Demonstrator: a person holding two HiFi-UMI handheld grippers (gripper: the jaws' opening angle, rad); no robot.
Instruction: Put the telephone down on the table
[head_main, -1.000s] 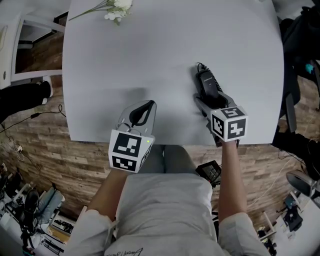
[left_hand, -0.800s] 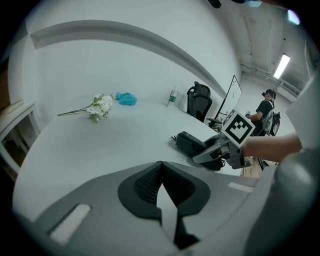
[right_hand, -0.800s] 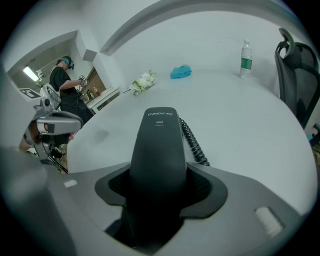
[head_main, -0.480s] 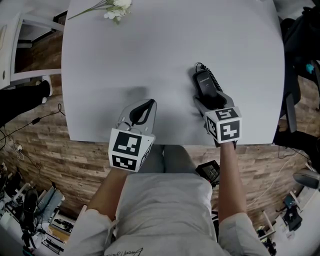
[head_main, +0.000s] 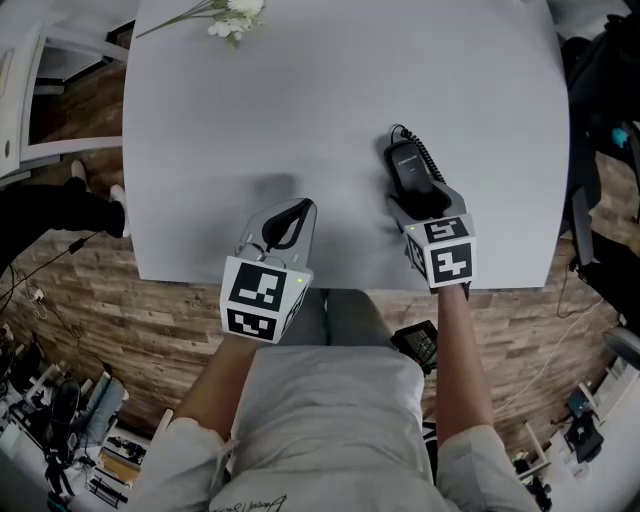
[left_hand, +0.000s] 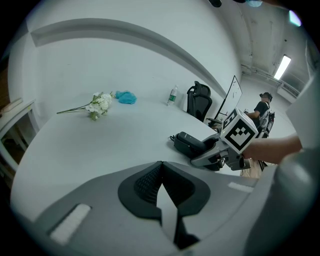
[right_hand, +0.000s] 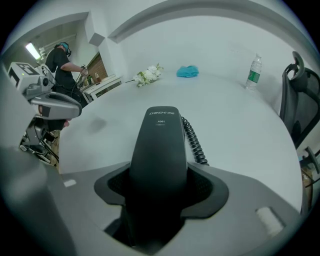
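A black telephone handset (head_main: 408, 165) with a coiled cord (right_hand: 194, 140) lies near the front right of the white table (head_main: 300, 100). Its far end seems to rest on the tabletop. My right gripper (head_main: 416, 198) is closed around the handset's near half (right_hand: 161, 145), with the pads against both its sides. Its jaws have just been opening a little with the handset still between them. My left gripper (head_main: 296, 208) hovers over the table's front edge to the left, shut with nothing in it (left_hand: 161, 165). In the left gripper view the handset (left_hand: 191, 143) and right gripper (left_hand: 214, 154) show to the right.
White flowers (head_main: 232, 16) lie at the table's far left. A blue cloth (right_hand: 187, 71) and a water bottle (right_hand: 254, 72) stand at the far side. An office chair (right_hand: 300, 100) is to the right. A person's leg (head_main: 60, 205) is left of the table.
My right gripper has rolled slightly and its marker cube has shifted a little left. The handset stays put. The left gripper has not moved. The leg at the left has stepped closer.
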